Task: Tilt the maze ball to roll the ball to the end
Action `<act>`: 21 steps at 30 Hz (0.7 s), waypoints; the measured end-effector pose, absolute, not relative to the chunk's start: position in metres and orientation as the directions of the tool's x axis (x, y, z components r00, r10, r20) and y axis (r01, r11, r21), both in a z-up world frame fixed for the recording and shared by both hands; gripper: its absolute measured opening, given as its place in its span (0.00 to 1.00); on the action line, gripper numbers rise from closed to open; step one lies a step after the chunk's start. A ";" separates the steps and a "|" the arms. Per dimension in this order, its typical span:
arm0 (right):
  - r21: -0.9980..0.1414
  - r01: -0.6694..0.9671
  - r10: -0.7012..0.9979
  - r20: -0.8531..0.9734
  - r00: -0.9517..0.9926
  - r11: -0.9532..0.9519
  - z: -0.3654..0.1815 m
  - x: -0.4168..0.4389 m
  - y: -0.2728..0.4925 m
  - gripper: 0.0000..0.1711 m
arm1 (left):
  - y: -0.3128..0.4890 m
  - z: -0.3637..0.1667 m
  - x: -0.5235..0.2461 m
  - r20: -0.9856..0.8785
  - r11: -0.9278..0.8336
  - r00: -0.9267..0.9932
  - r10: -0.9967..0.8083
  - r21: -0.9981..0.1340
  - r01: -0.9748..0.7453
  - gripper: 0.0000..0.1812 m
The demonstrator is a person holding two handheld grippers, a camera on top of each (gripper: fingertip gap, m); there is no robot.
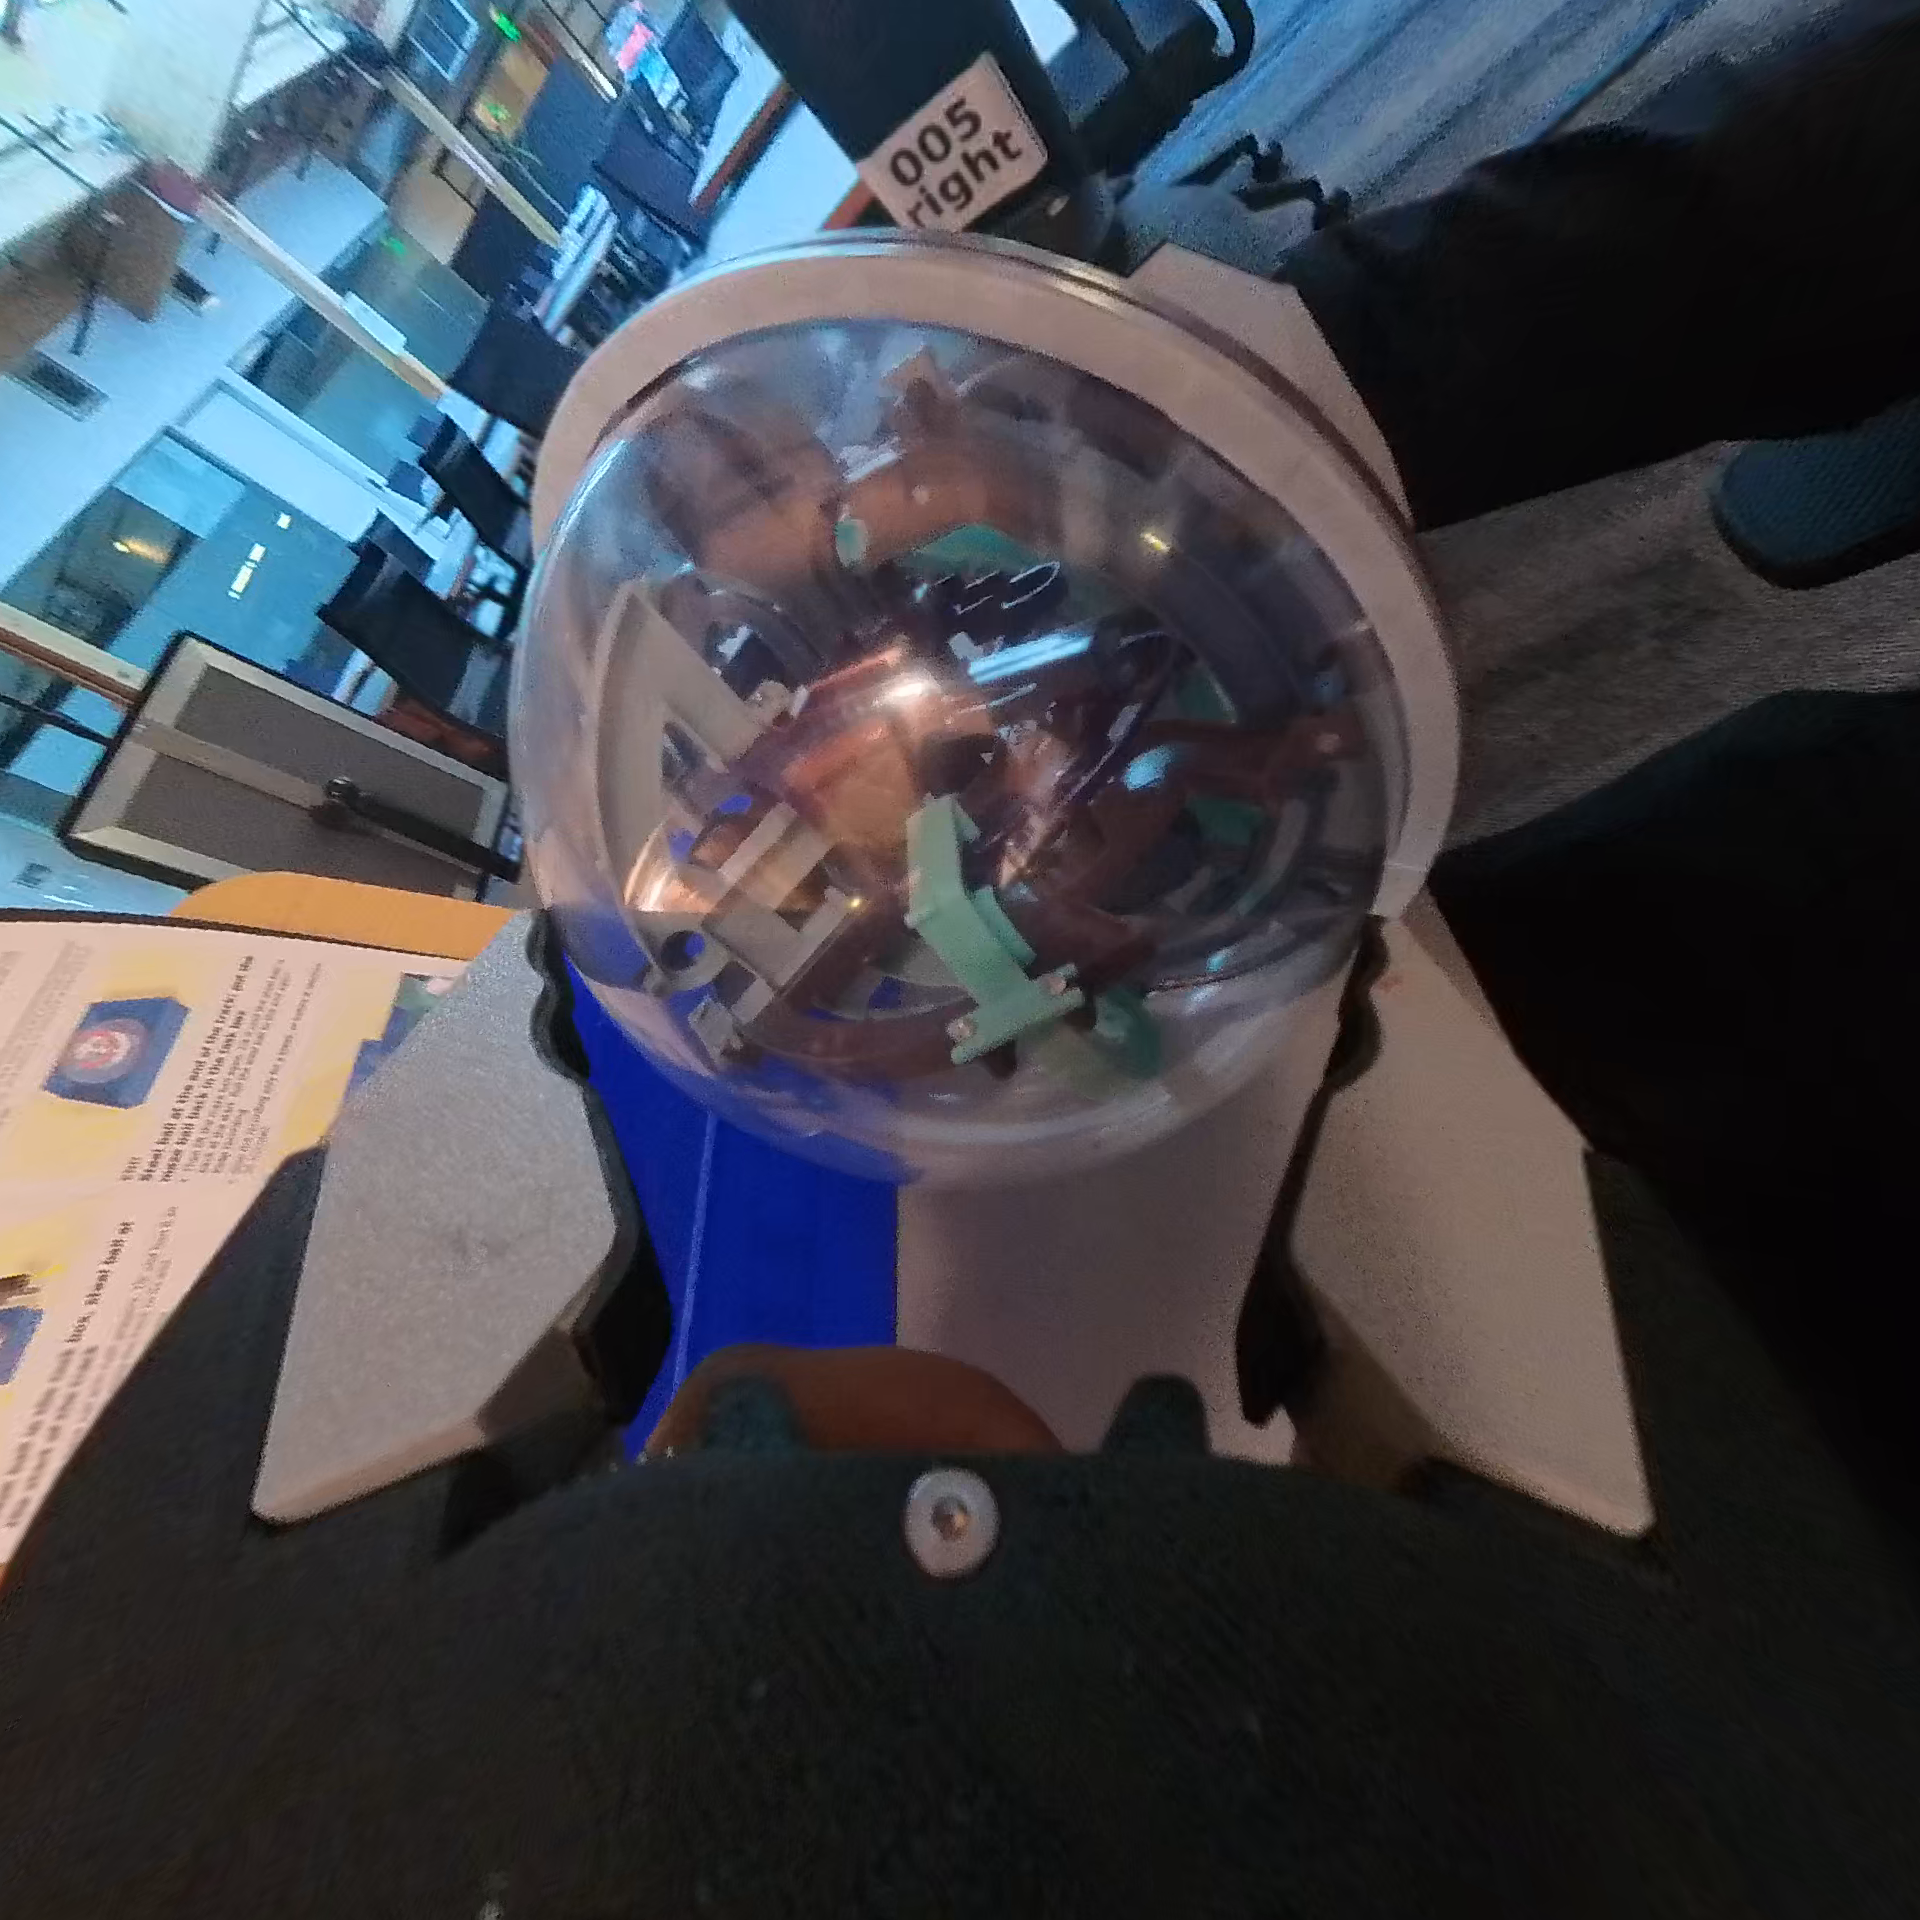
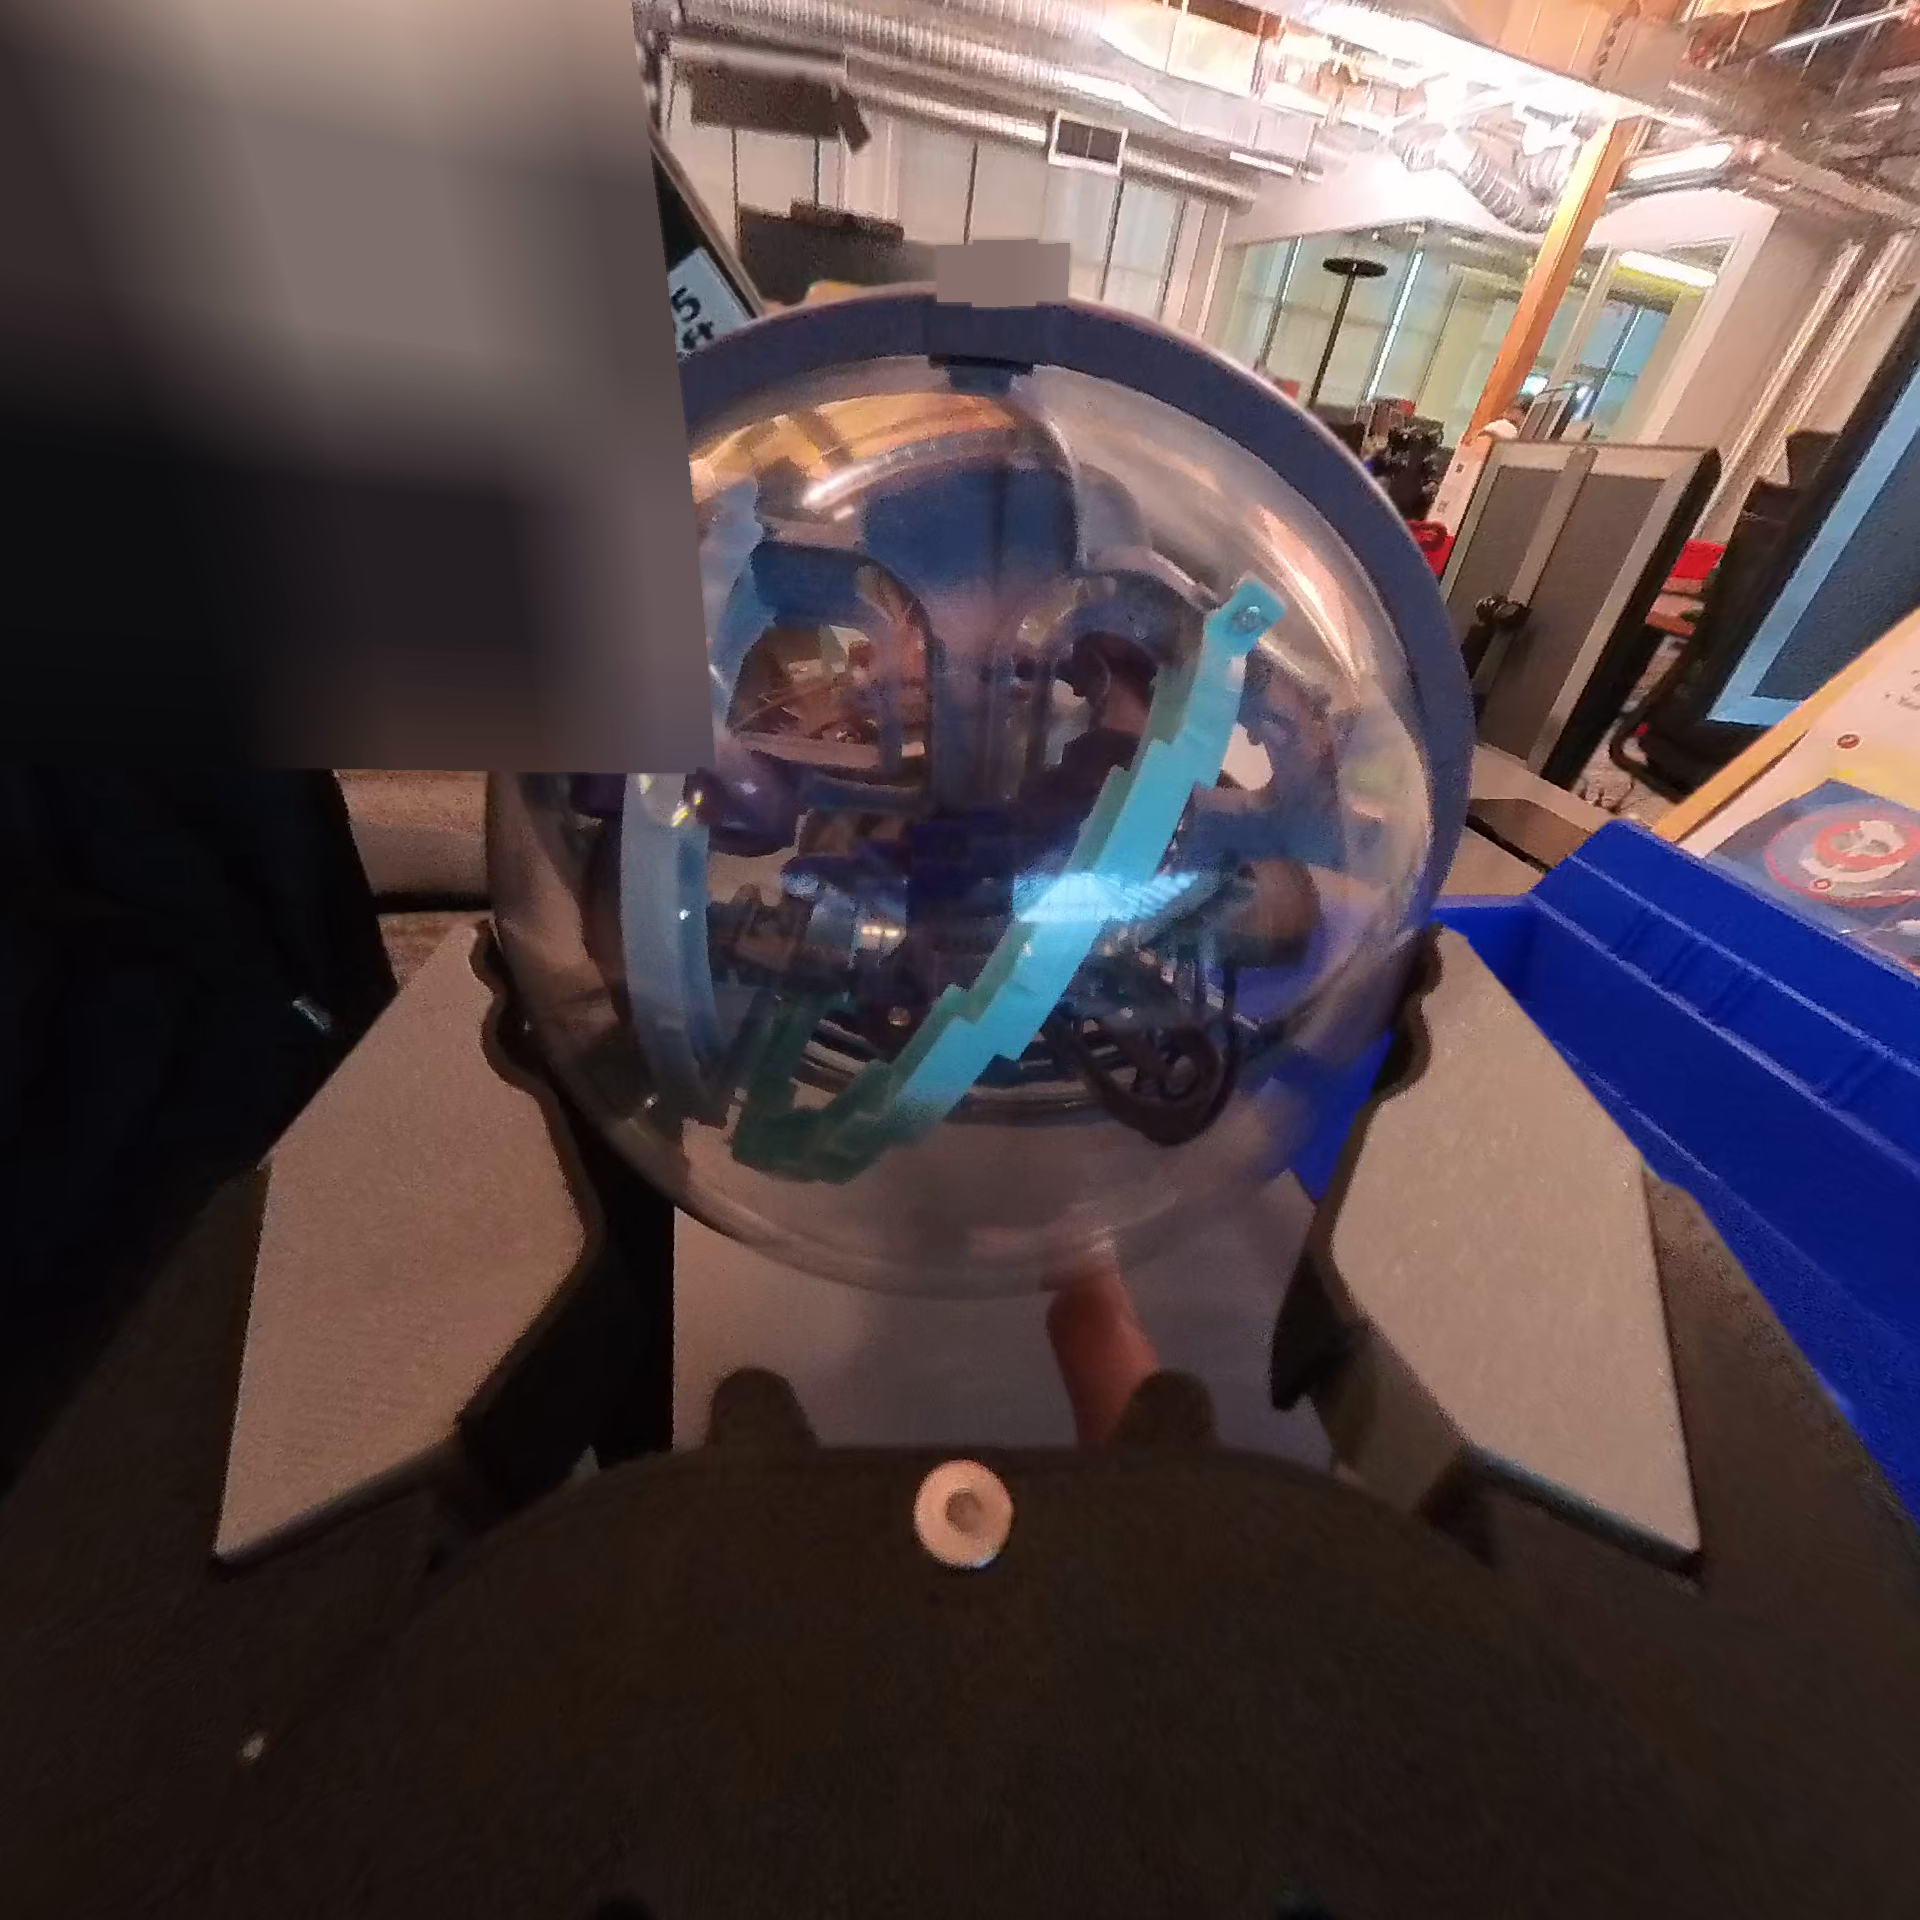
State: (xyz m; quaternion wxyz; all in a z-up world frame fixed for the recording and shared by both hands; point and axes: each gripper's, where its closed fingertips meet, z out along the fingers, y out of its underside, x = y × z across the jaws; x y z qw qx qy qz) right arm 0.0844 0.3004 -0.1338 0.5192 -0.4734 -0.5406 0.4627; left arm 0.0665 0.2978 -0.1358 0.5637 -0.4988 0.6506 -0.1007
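The maze ball is a clear plastic sphere with a grey rim and green, brown and grey tracks inside. It is held off the table, tilted. My left gripper is shut on its near half, one finger on each side. The right wrist view shows the maze ball from the opposite side, with a blue rim and a light blue stepped track. My right gripper is shut on it in the same way. The right gripper's body shows behind the sphere. I cannot make out the small ball inside.
A blue plastic bin sits to the right, and also shows under the sphere in the left wrist view. A printed yellow sheet lies at left. A person's dark clothing and a fingertip are close by.
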 end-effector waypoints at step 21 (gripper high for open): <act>-0.984 -0.019 0.983 0.179 -0.047 0.178 -0.111 0.086 0.290 0.92 | 0.287 -0.112 0.069 -0.678 0.537 0.142 -0.721 -0.677 -0.503 0.79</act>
